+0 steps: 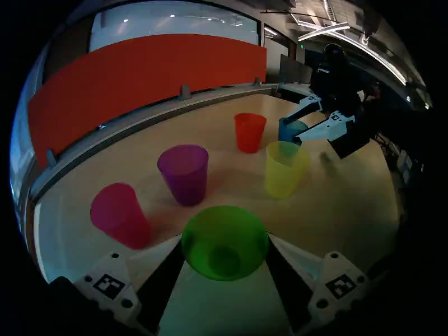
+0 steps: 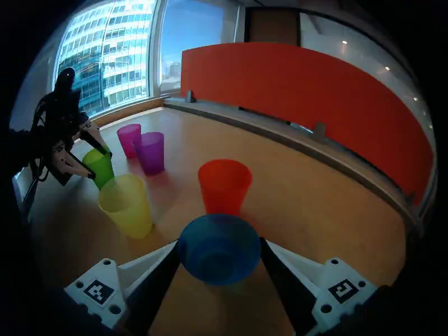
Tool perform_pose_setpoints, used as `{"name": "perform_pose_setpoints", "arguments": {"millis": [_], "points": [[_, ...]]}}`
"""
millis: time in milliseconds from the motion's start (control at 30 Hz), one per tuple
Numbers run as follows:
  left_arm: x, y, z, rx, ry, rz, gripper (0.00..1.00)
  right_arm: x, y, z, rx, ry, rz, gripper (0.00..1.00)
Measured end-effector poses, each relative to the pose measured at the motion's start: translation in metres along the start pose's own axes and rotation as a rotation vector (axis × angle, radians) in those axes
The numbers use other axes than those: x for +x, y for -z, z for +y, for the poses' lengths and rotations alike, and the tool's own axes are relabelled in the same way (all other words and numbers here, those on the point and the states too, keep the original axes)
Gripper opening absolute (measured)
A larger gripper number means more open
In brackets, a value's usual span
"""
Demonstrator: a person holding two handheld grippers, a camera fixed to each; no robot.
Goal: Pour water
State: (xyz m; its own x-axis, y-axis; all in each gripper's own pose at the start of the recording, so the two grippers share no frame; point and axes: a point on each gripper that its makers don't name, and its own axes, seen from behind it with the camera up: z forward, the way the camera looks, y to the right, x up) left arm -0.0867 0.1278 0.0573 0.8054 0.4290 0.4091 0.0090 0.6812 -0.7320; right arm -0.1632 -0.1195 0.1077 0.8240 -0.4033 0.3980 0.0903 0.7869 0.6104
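Note:
A green cup (image 1: 224,249) sits upright between the fingers of my left gripper (image 1: 224,239), which is shut on it just above the wooden table (image 1: 341,207). My right gripper (image 2: 219,245) is shut on a blue cup (image 2: 218,255), also upright. In the left gripper view the blue cup (image 1: 290,130) shows far right in the other gripper (image 1: 305,124). In the right gripper view the green cup (image 2: 100,167) shows at far left in the other gripper (image 2: 92,154). Whether either cup holds water I cannot tell.
Several other cups stand on the table between the two grippers: pink (image 1: 119,215), purple (image 1: 183,173), yellow (image 1: 285,168) and red (image 1: 249,132). An orange partition (image 1: 145,78) runs along the table's far edge. Windows (image 2: 112,56) stand behind the left gripper.

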Motion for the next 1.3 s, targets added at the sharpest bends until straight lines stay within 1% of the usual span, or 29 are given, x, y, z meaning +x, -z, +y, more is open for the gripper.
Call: {"name": "perform_pose_setpoints", "arguments": {"millis": [133,200,400,600,800,1000,1133,1300], "points": [[0.003,0.002,0.001,0.002,-0.005,0.008,0.89,-0.002,-0.002,0.000,-0.001,0.003,-0.005,0.98],[0.005,0.003,0.001,0.001,-0.006,0.013,0.89,-0.002,-0.002,-0.002,0.000,0.005,-0.006,0.95],[0.009,0.008,0.001,0.002,-0.004,0.023,0.89,-0.002,-0.001,-0.003,0.002,0.006,-0.001,0.92],[0.015,0.017,0.003,0.008,-0.002,0.039,0.89,0.007,0.007,-0.005,-0.008,0.001,0.030,0.92],[0.030,0.034,0.011,0.017,-0.016,0.080,0.89,0.027,0.030,-0.009,-0.031,0.005,0.083,0.92],[0.049,0.056,0.019,0.041,-0.028,0.142,0.89,0.054,0.059,-0.019,-0.045,-0.004,0.152,0.92],[0.062,0.070,0.025,0.048,-0.023,0.186,0.89,0.068,0.078,-0.027,-0.052,-0.005,0.196,0.92],[0.077,0.086,0.032,0.043,-0.004,0.240,0.89,0.081,0.094,-0.037,-0.052,-0.008,0.235,0.92]]}}
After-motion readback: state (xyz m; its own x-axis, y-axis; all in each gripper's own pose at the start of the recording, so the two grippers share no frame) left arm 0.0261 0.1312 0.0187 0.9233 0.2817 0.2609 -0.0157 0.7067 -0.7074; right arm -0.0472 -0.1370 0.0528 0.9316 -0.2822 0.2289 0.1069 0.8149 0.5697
